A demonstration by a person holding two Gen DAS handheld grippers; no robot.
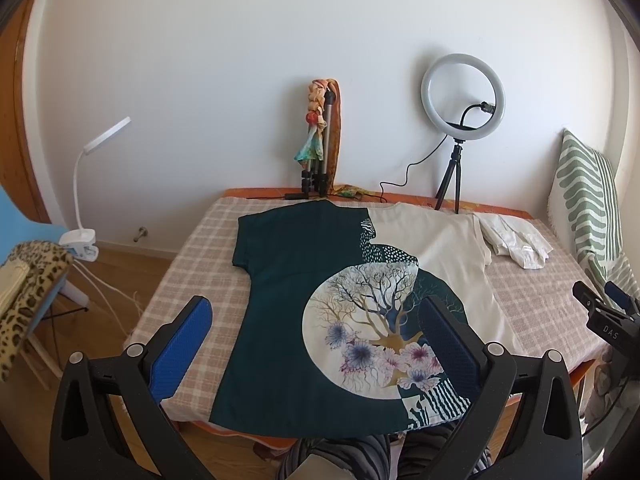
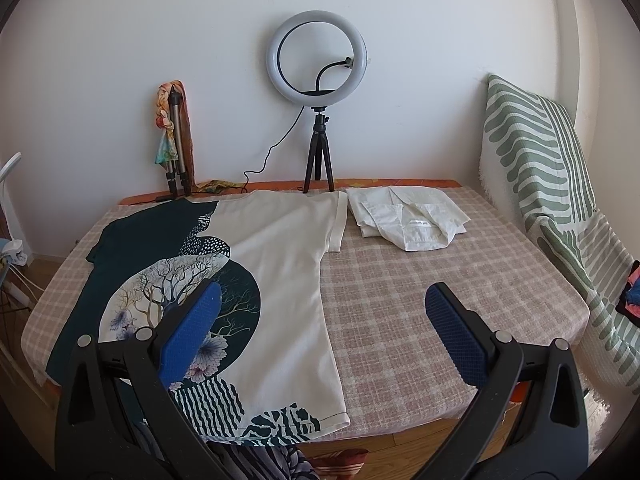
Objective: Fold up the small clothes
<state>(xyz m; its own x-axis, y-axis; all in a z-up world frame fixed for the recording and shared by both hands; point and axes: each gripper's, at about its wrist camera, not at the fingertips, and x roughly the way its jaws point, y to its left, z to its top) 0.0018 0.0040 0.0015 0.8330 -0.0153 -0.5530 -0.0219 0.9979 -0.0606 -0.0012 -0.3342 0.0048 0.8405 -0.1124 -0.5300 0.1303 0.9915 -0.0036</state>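
Note:
A T-shirt (image 1: 304, 280) (image 2: 280, 264), dark green on one half and cream on the other with a round tree-and-flower print, lies flat on the checked table cover, hem toward me. My left gripper (image 1: 316, 328) hovers open above its lower half, with nothing between the blue pads. My right gripper (image 2: 324, 320) is open too, held above the shirt's cream right edge and the bare cover. In the left wrist view the right gripper's black body (image 1: 608, 320) shows at the right edge. A folded white shirt (image 2: 404, 220) (image 1: 514, 240) lies at the back right.
A ring light on a small tripod (image 2: 318, 60) and a folded tripod wrapped in a scarf (image 2: 174, 136) stand at the table's back edge by the wall. A green-striped cushion (image 2: 536, 168) leans at the right. A white clip lamp (image 1: 86, 200) and a leopard-print chair (image 1: 28, 300) stand left.

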